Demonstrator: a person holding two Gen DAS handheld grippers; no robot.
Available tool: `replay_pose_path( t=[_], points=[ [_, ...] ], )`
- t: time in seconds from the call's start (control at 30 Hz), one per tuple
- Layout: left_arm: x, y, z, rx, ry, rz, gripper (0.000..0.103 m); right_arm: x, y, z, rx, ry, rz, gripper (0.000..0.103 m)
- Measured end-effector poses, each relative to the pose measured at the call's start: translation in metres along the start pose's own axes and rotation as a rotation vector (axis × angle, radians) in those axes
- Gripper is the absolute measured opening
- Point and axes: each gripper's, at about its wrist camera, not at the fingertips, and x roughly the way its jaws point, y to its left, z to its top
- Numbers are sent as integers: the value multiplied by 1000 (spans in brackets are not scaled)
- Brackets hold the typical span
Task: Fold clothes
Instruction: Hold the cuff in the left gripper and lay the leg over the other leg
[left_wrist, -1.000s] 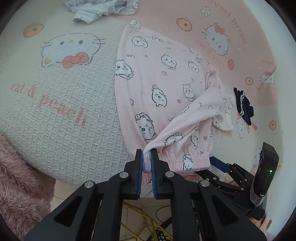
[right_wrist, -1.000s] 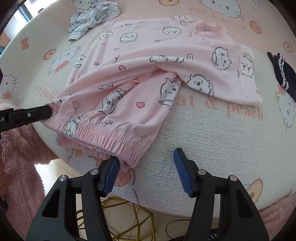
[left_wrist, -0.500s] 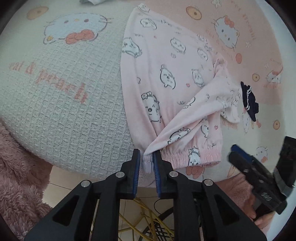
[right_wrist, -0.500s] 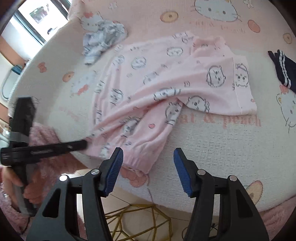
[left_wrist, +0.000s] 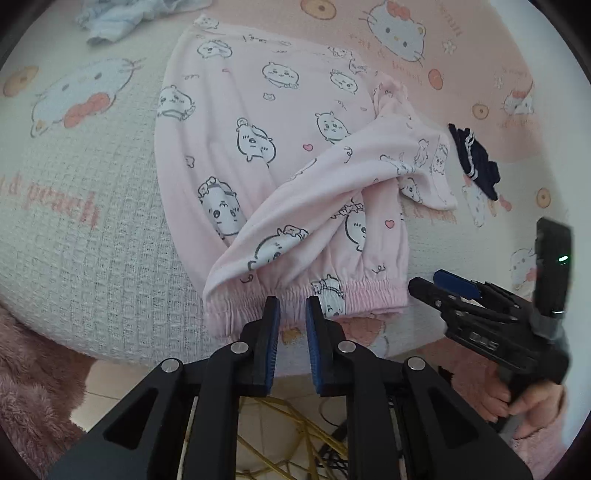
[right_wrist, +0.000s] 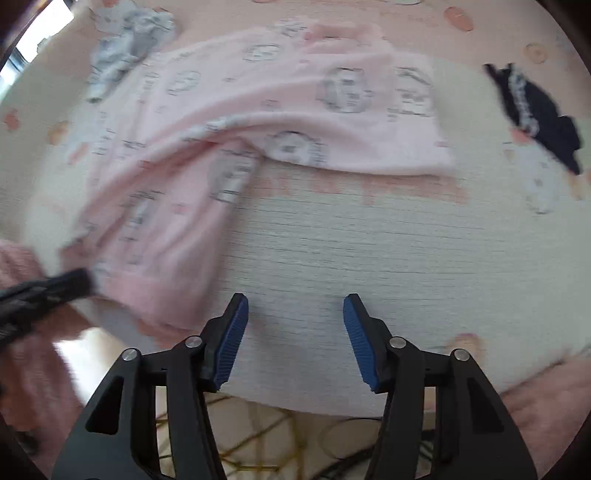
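Found the pink pyjama trousers (left_wrist: 280, 147), printed with small cartoon animals, spread on the Hello Kitty bed cover (left_wrist: 92, 240), with the elastic waistband (left_wrist: 354, 295) along the near edge of the bed and one leg folded slantwise over the other, its cuff ending near a small dark navy garment (left_wrist: 476, 162) but apart from it. Saw a crumpled pale blue garment (left_wrist: 110, 14) at the far edge, just beyond the trousers' far end. Noted the left gripper (left_wrist: 293, 301) pointing down at the waistband with only a narrow gap between its blue pads; made out no cloth pinched there, just the gathered hem lying right at the fingertips and bare cover showing through the gap lower down. Found the right gripper (right_wrist: 295, 299) over bare cover to the right of the trousers, its jaws standing wide and gripping nothing. Caught it in the left wrist view as well, just beside the waistband's right corner, held from below by a hand (left_wrist: 517, 398) in a fluffy pink sleeve. Got a badly smeared picture from the right wrist camera, yet could still place the black tip of the left gripper at the trousers' near left corner. Glimpsed a yellow wire frame (left_wrist: 280, 435) on the floor under the bed edge.
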Motion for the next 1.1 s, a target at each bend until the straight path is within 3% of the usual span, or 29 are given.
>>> replay_pose_path(
  t=[0.03,0.07,0.1,0.17,0.27,0.33,0.43,0.5,0.57,0.67,0.8,0.97,1.07,1.1],
  points=[
    [-7,3,0,-21,-24,-54,16,-1,-8,0,26,-6,15,53],
    [-14,6,0,-40,-51,-105,16,-7,-14,1,75,-25,99,53],
    [-20,6,2,-46,-77,-116,16,-13,-19,3,124,-44,185,53],
    [-29,9,7,-64,-111,-127,16,-30,-10,7,110,-129,276,53],
    [-29,16,13,-112,-117,-131,16,-38,28,13,-31,-180,281,53],
    [-27,23,12,-132,-92,-125,16,-29,50,15,-96,-149,282,53],
    [-15,30,10,-161,-44,-108,16,-6,67,14,-146,-77,207,51],
    [-12,35,9,-170,-26,-85,16,-6,56,14,-119,-62,218,53],
    [-18,31,10,-158,-59,-125,16,-4,42,12,-91,-47,200,59],
    [-30,11,15,-57,-108,-148,16,-4,27,7,-52,-31,189,61],
    [-7,7,16,-43,-39,-91,16,-11,23,5,-30,-51,196,60],
    [6,13,15,-17,5,88,16,-23,22,12,22,-114,269,60],
    [1,22,16,-44,-6,105,16,-5,24,10,-9,-31,179,59],
    [-2,22,15,-47,-10,92,16,-7,19,8,11,-41,201,60]
  ],
)
